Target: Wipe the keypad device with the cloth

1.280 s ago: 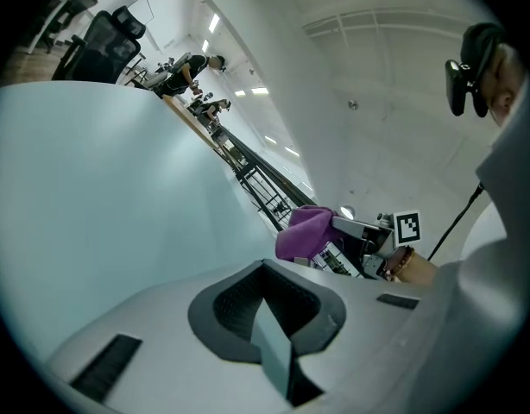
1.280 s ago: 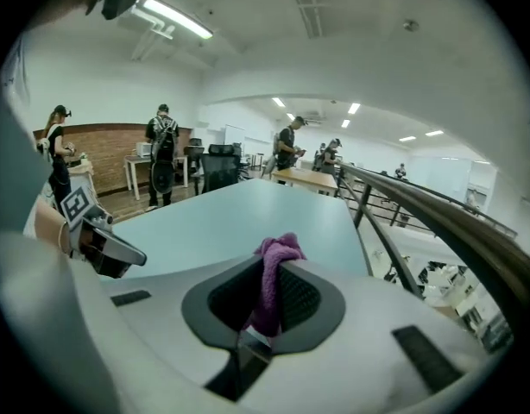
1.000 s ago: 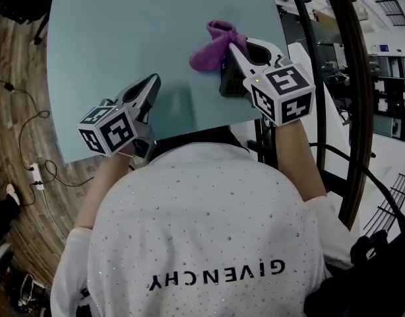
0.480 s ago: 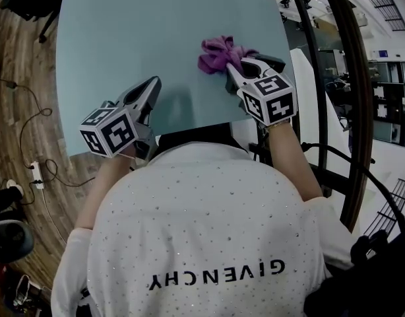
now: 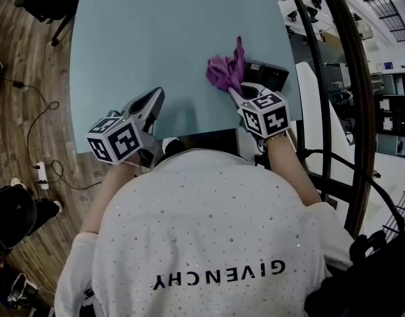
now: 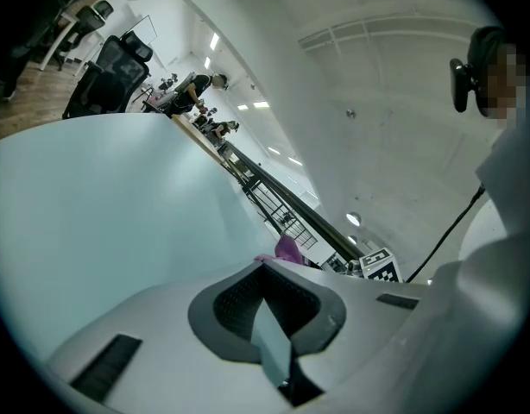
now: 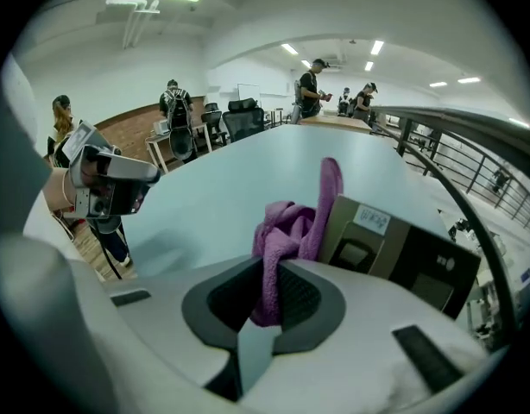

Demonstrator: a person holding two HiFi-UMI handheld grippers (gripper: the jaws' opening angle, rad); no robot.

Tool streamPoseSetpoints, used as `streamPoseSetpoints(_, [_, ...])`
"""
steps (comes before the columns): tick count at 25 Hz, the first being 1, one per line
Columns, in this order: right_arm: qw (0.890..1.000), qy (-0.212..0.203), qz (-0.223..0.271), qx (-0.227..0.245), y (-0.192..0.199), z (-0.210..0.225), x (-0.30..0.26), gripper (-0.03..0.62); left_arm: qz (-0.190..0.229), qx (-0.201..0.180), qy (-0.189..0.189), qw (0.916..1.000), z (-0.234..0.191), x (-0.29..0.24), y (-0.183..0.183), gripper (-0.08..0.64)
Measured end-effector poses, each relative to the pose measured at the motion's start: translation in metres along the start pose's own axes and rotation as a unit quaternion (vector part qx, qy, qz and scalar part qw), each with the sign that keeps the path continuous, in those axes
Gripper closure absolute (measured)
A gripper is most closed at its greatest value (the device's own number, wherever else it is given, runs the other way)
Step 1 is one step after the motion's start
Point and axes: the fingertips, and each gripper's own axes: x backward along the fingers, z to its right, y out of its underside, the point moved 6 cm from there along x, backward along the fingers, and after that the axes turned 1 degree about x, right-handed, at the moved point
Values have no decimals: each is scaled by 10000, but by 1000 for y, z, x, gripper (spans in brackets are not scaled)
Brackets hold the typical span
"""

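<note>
A purple cloth (image 5: pixel 224 71) lies bunched on the light blue table (image 5: pixel 156 32), against the left side of the dark keypad device (image 5: pixel 267 76). My right gripper (image 5: pixel 235 92) is shut on the cloth's near end. In the right gripper view the cloth (image 7: pixel 288 235) rises out of the right gripper (image 7: pixel 267 296), one strip sticking up beside the device (image 7: pixel 401 250), which shows a tan face with a label. My left gripper (image 5: pixel 155 98) hovers near the table's front edge, shut with nothing in it. From the left gripper (image 6: pixel 267 317) view only a tip of the cloth (image 6: pixel 288 250) shows.
The table's front edge runs just before the person's body. Wooden floor with cables and a power strip (image 5: pixel 37 175) lies to the left. A dark curved railing (image 5: pixel 321 78) borders the table's right side. Office chairs (image 7: pixel 246 121) and several people stand far behind.
The right gripper has drawn back toward the person, dragging the cloth along the keypad device's left side; a strip of cloth now sticks up. The left gripper has hardly moved.
</note>
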Motion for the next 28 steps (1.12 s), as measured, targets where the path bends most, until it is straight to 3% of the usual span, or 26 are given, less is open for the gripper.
streamPoseSetpoints(7, [9977, -519, -427, -119, 45, -22, 14, 565, 4, -260, 40, 9997, 39, 5, 13, 557])
streamPoseSetpoints(10, [9926, -878, -610, -584, 66, -33, 9, 565, 64, -315, 28, 9995, 45, 11, 12, 557])
streamPoseSetpoints(13, [9824, -1263, -446, -1300, 72, -40, 15, 565, 141, -292, -14, 9995, 54, 17, 6, 557])
streamPoseSetpoints(15, [9737, -1614, -121, -1601, 62, -45, 23, 566, 234, -374, -15, 9990, 62, 19, -3, 557])
streamPoseSetpoints(19, [9627, -2155, 727, -1466, 23, -43, 49, 568, 466, -678, -39, 9966, 81, 22, -28, 557])
streamPoseSetpoints(23, [9486, -2317, 1763, -1241, -26, -33, 108, 568, 632, -835, -70, 9945, 109, 25, -44, 557])
streamPoseSetpoints(28, [9171, -2261, 3216, -653, -96, -29, 181, 568, 1063, -1158, 220, 9873, 146, 28, -82, 557])
